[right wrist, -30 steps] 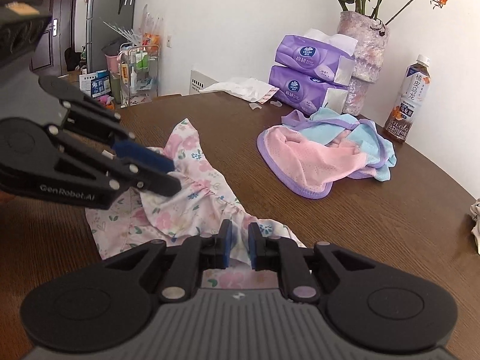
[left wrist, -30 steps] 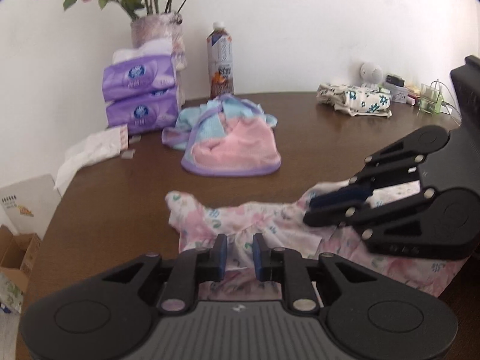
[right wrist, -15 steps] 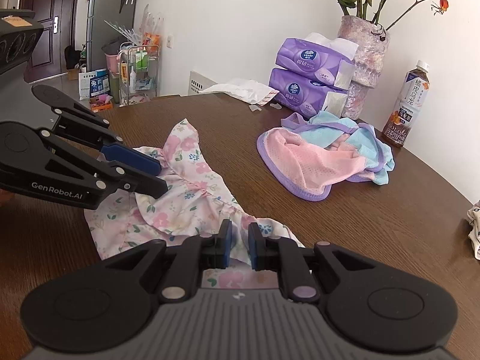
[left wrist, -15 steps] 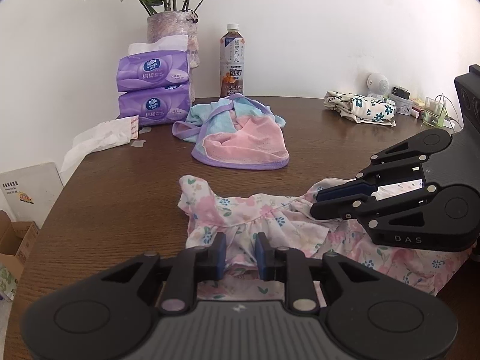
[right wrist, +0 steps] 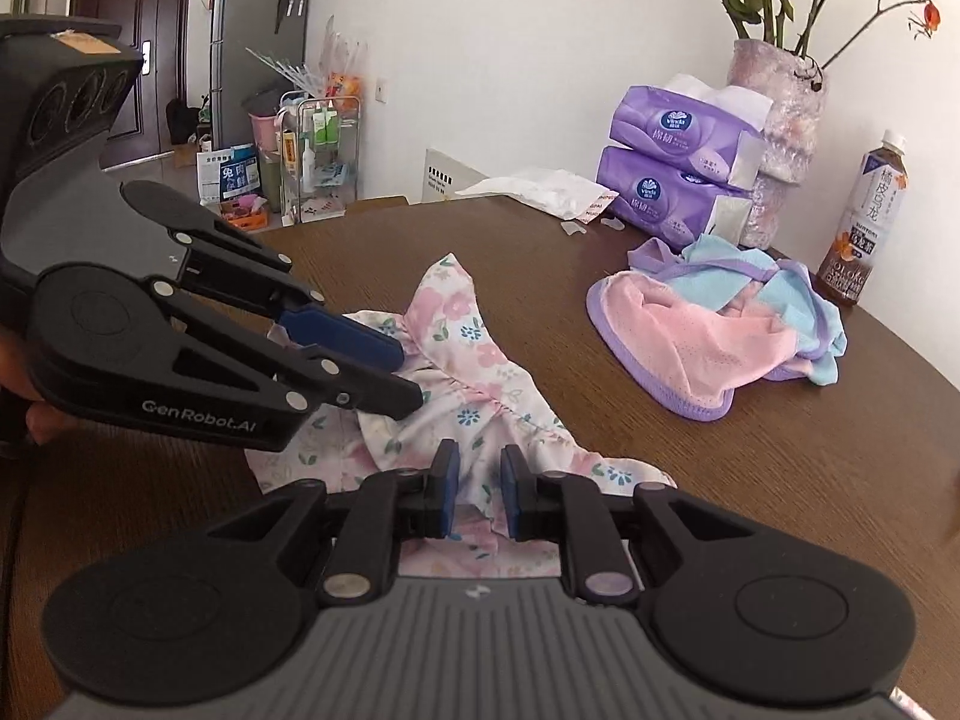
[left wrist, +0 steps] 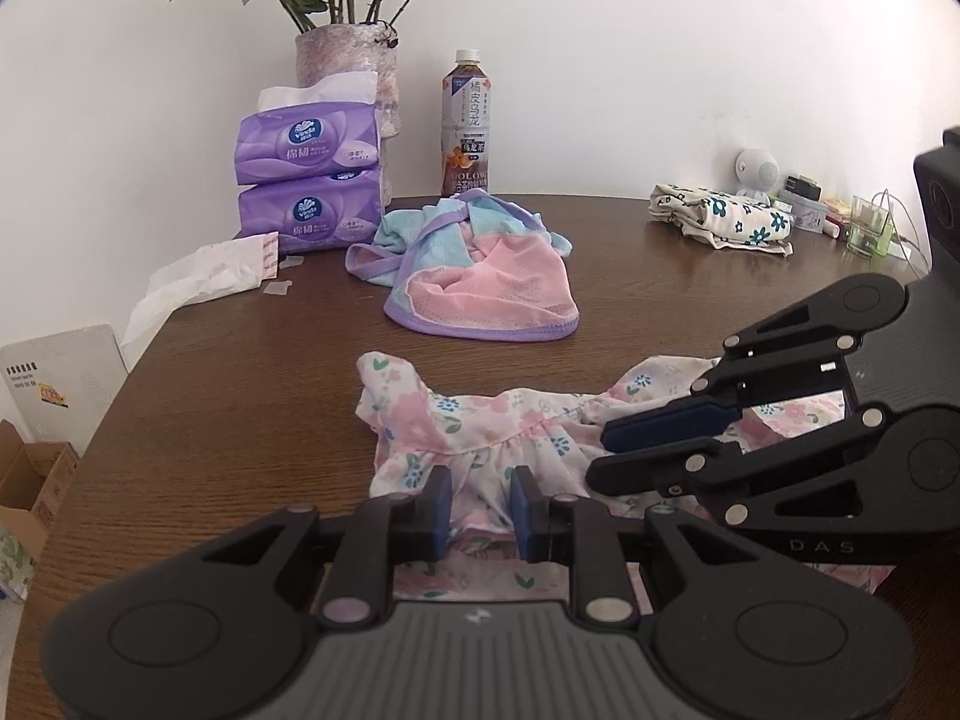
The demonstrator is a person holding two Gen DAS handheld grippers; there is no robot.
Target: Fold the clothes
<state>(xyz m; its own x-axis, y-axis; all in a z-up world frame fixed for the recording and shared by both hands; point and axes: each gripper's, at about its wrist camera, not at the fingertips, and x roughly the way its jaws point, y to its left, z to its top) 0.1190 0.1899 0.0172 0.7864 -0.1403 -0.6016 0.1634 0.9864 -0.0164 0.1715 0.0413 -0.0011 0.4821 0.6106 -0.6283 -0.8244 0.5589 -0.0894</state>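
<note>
A white garment with pink flowers [left wrist: 480, 432] [right wrist: 474, 372] lies crumpled on the brown table, one sleeve pointing away. My left gripper [left wrist: 480, 504] sits at its near hem, the blue pads a narrow gap apart with bunched cloth filling the gap. In the right wrist view it comes in from the left [right wrist: 408, 378], its fingers pinched over the fabric. My right gripper [right wrist: 480, 489] holds a ruffled ridge of the same garment between its pads. It enters the left wrist view from the right [left wrist: 600, 450].
A pink, blue and purple garment [left wrist: 486, 282] lies further back. Behind it stand two purple tissue packs [left wrist: 306, 180], a flower vase [left wrist: 354, 72] and a tea bottle [left wrist: 467, 126]. A folded floral cloth [left wrist: 720, 219] and small items lie far right. Crumpled white paper [left wrist: 198, 276] lies at the left.
Both wrist views have swung and tilted, so the vase, tissues and bottle sit lower and more to the right in frame. The floral garment stays put on the table, and both jaw gaps stay narrow.
</note>
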